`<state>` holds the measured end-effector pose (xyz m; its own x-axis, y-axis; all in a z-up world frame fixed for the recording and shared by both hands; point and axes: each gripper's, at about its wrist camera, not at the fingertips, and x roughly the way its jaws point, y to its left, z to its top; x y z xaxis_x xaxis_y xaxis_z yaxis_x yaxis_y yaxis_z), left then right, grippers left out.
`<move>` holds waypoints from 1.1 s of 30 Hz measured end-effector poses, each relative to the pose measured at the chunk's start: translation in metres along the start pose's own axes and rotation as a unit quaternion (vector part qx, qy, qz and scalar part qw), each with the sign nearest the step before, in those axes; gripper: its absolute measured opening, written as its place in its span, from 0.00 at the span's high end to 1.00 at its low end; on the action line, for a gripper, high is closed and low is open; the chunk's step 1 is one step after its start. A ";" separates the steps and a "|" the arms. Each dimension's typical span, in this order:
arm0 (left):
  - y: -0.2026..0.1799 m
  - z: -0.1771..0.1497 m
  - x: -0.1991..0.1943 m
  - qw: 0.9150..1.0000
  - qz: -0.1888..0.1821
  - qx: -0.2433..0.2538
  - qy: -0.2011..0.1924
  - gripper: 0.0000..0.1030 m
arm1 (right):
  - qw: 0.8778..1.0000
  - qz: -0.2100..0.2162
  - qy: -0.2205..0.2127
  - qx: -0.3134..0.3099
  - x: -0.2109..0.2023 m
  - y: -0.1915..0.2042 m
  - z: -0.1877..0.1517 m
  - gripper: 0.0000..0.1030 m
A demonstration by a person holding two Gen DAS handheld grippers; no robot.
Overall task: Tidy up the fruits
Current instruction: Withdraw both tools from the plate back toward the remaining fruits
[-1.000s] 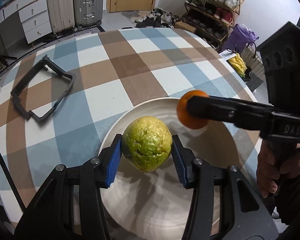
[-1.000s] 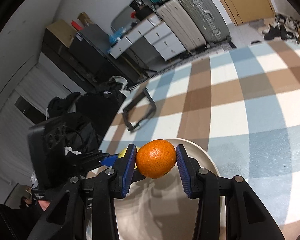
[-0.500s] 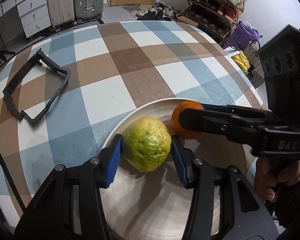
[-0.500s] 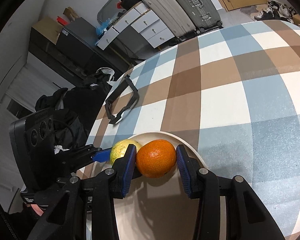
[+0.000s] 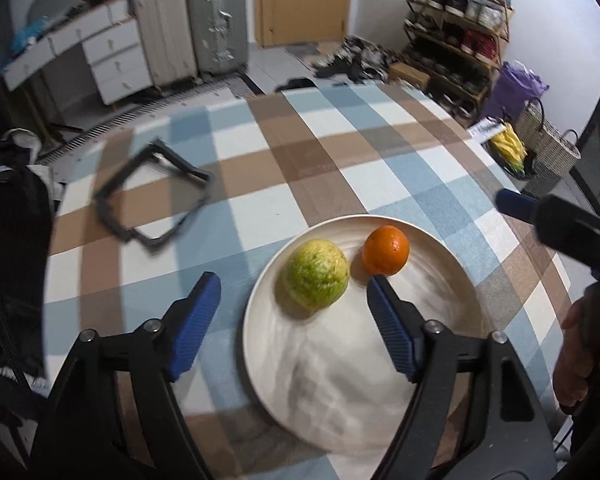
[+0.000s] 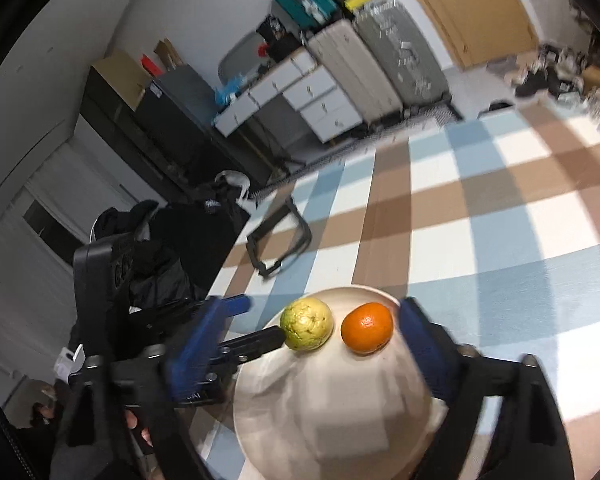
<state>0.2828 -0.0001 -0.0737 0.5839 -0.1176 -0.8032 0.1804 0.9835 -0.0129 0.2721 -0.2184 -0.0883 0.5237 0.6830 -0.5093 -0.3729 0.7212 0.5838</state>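
Both wrist views above plate [image 5: 340,400]

We're in a lived-in home: suitcases [image 5: 216,20] against the wall, a shoe rack [image 5: 456,12] by the wooden door [image 5: 300,0], a white drawer unit [image 5: 116,60], checked cloth over the bench [image 5: 340,168].

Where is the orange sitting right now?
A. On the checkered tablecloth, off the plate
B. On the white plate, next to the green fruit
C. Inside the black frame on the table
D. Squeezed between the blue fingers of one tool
B: the orange rests on the white plate beside the green fruit, with both tools' fingers spread apart and touching neither.
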 end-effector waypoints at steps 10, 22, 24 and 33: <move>-0.023 -0.036 -0.100 0.995 0.052 0.009 -0.088 0.16 | 0.996 -0.025 -0.074 -0.049 -0.083 0.043 -0.032 0.00; -0.048 -0.114 -0.190 0.987 0.054 -0.007 -0.152 0.01 | 0.979 -0.071 -0.141 -0.126 -0.146 0.091 -0.102 0.00; -0.049 -0.126 -0.195 0.986 0.053 -0.015 -0.155 0.01 | 0.979 -0.072 -0.141 -0.131 -0.153 0.094 -0.116 0.00; -0.046 -0.190 -0.198 0.989 0.032 -0.045 -0.134 0.01 | 0.977 -0.094 -0.128 -0.144 -0.165 0.098 -0.166 0.00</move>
<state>0.0084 0.0038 -0.0271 0.7827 -0.0746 -0.6179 0.0720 0.9970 -0.0292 0.0217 -0.2409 -0.0520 0.7640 0.5110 -0.3939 -0.4330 0.8587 0.2742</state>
